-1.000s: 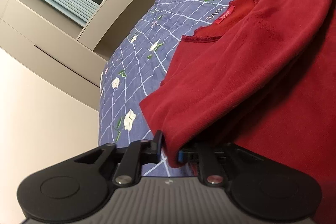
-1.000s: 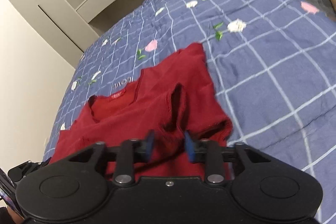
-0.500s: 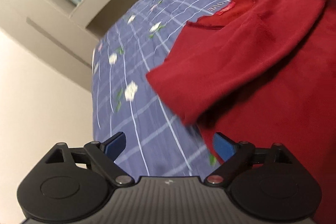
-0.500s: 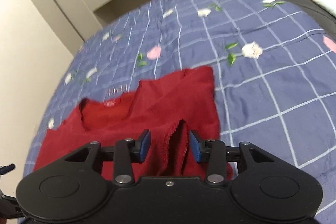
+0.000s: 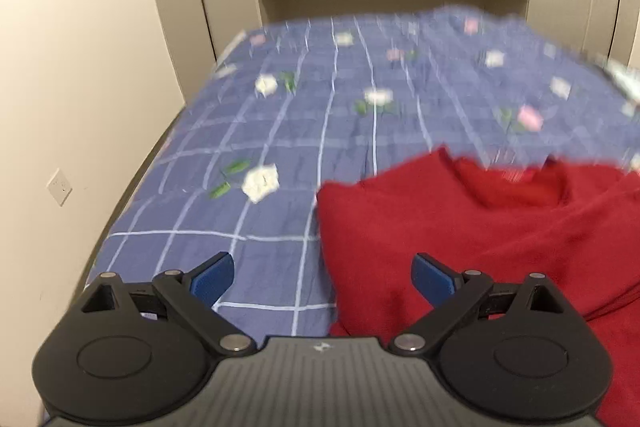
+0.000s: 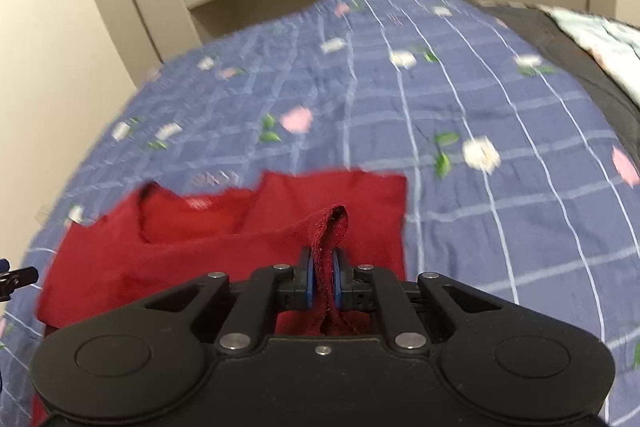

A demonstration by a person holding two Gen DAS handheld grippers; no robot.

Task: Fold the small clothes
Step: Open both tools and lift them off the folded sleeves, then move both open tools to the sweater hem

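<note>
The right tongs (image 6: pixel 323 277) have just closed and pinch a bunched edge of the red top (image 6: pixel 224 227), while the left tongs (image 5: pixel 322 277) have just opened wide with nothing between them, hovering over the top's left edge. The top lies partly folded near the front edge of the bed (image 5: pixel 280 123). With only one thin pinch holding, a pull could drag the whole top and undo the fold.
</note>
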